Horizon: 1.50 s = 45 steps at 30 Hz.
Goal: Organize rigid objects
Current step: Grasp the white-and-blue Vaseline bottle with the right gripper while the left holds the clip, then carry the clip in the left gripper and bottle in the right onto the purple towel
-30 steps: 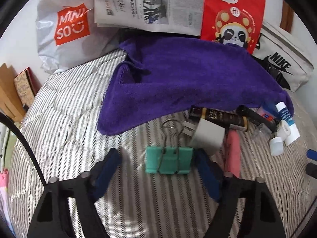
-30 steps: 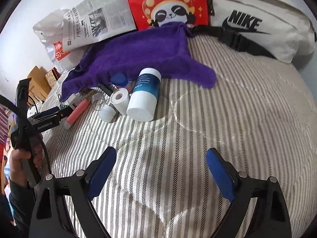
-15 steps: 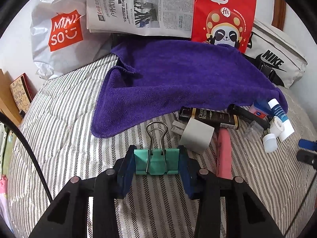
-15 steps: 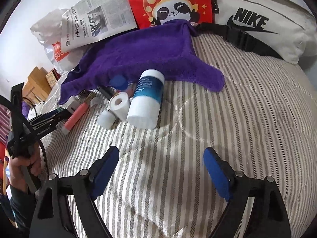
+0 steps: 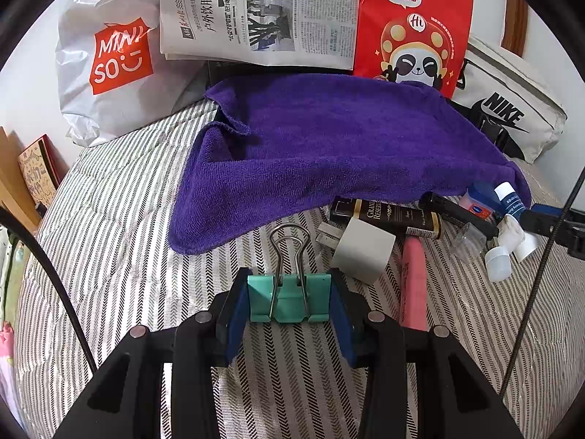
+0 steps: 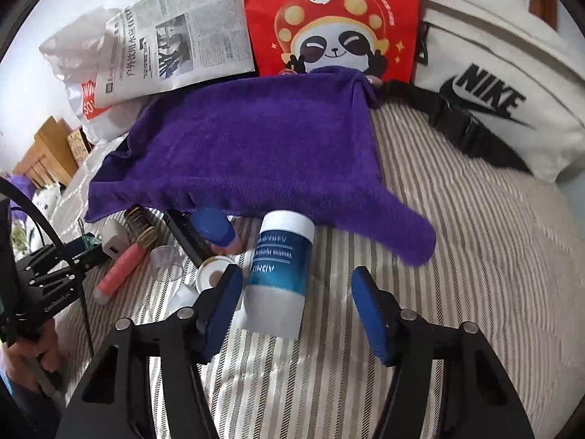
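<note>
A green binder clip [image 5: 289, 301] with wire handles sits between the blue pads of my left gripper [image 5: 289, 287], which is shut on it just above the striped bedcover [image 5: 109, 237]. In the right wrist view a white and blue bottle [image 6: 279, 270] lies on its side between the jaws of my right gripper [image 6: 298, 281]. Those jaws are closing. The left pad [image 6: 223, 300] is against the bottle's side, and the right pad [image 6: 369, 311] stands well apart from it.
A purple towel [image 5: 329, 146] covers the far bed. Along its edge lie a white charger cube [image 5: 362, 252], pink tube [image 5: 413, 278], dark tube [image 5: 387, 216] and small white jar [image 5: 498, 259]. A newspaper [image 5: 263, 11], red panda bag [image 5: 413, 25], Nike bag [image 6: 486, 84] and Miniso bag [image 5: 109, 62] line the wall.
My left gripper shut on the green binder clip and has held still since. My right gripper moved up to the white and blue bottle, and its jaws narrowed around it.
</note>
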Each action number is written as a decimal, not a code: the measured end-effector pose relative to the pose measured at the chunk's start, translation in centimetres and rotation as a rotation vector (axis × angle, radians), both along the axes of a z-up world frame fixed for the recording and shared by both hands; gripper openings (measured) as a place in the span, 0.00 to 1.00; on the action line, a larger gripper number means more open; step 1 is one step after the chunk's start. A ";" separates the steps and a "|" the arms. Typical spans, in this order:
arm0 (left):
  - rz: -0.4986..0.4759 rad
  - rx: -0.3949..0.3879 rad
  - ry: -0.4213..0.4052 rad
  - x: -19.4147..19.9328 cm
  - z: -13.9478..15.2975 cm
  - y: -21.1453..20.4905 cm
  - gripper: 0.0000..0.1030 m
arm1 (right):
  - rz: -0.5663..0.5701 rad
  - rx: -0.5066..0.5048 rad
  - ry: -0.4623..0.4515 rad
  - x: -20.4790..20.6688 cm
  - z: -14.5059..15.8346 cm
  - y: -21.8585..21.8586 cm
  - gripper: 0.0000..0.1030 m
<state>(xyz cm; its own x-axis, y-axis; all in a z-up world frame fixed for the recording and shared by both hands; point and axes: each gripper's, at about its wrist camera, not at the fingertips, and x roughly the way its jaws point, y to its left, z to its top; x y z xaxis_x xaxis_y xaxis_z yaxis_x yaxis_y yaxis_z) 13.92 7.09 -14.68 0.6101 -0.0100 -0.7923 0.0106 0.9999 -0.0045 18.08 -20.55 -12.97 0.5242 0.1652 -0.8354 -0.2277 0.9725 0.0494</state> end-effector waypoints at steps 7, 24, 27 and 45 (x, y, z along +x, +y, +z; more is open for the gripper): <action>0.001 -0.001 -0.001 0.0 0.0 0.0 0.38 | 0.032 -0.059 0.014 -0.3 -0.1 -0.3 0.53; 0.002 -0.005 -0.005 0.0 0.0 0.0 0.38 | 0.073 -0.093 -0.043 0.2 -2.6 1.2 0.36; 0.002 -0.004 -0.006 0.0 0.0 0.0 0.38 | 0.065 -0.076 -0.064 0.4 -2.6 1.2 0.36; 0.053 -0.054 -0.002 -1.9 1.2 2.1 0.38 | 0.072 -0.026 -0.016 -3.0 0.1 -1.2 0.35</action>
<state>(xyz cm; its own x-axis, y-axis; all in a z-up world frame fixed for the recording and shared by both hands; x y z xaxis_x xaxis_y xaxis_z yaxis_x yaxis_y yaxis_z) 11.97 9.16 -13.45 0.6124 -0.0207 -0.7903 -0.0422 0.9974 -0.0588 15.07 -21.71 -12.85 0.5249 0.1817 -0.8316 -0.2980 0.9543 0.0204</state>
